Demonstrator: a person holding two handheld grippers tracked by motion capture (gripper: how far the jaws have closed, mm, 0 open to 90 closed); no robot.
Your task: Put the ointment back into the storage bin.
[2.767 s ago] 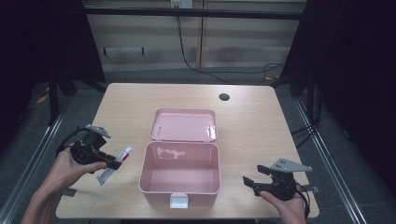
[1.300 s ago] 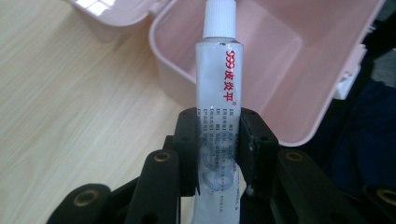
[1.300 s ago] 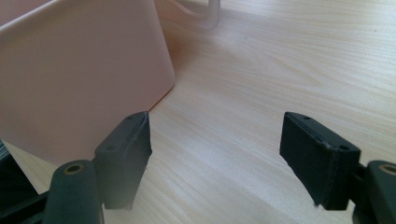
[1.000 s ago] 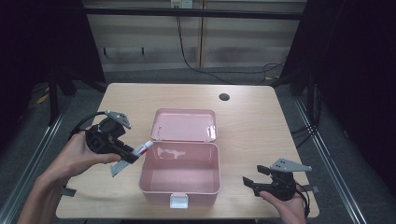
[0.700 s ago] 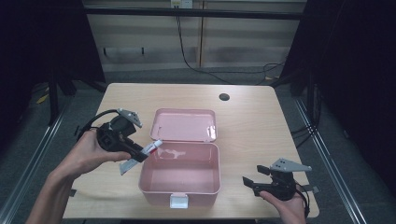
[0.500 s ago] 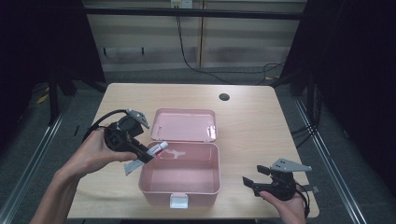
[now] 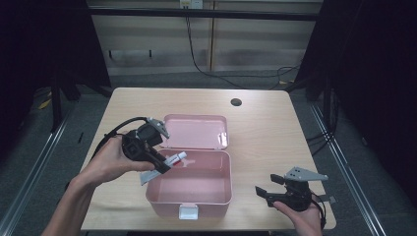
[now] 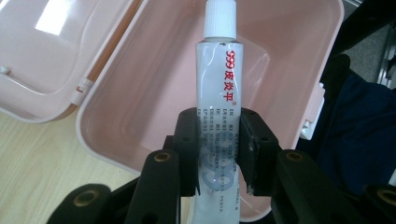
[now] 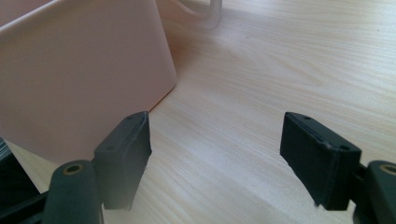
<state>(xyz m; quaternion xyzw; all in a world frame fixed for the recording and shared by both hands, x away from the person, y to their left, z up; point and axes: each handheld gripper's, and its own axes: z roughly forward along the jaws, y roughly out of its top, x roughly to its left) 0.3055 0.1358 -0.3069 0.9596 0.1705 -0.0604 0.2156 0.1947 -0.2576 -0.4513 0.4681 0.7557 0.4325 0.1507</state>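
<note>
A pink plastic box (image 7: 223,196) stands open in the middle of the table, its lid (image 7: 196,132) laid back flat behind it. My left gripper (image 7: 161,164) is shut on a white ointment tube (image 7: 172,160) with red lettering, held over the box's left rim with the capped end pointing into the box. In the left gripper view the tube (image 8: 217,88) runs up between the jaws above the bare pink box (image 8: 140,93) floor. My right gripper (image 7: 263,192) rests open on the table just right of the box; the box wall (image 9: 70,79) stands close by at its left.
The wooden table (image 7: 275,132) has a round cable hole (image 7: 236,102) near its far edge. Metal rails run along the floor on both sides. Bare tabletop (image 9: 261,84) lies ahead of the right gripper.
My left gripper has carried the tube from the table's left side rightward and up, over the box's left rim. The right gripper has stayed still.
</note>
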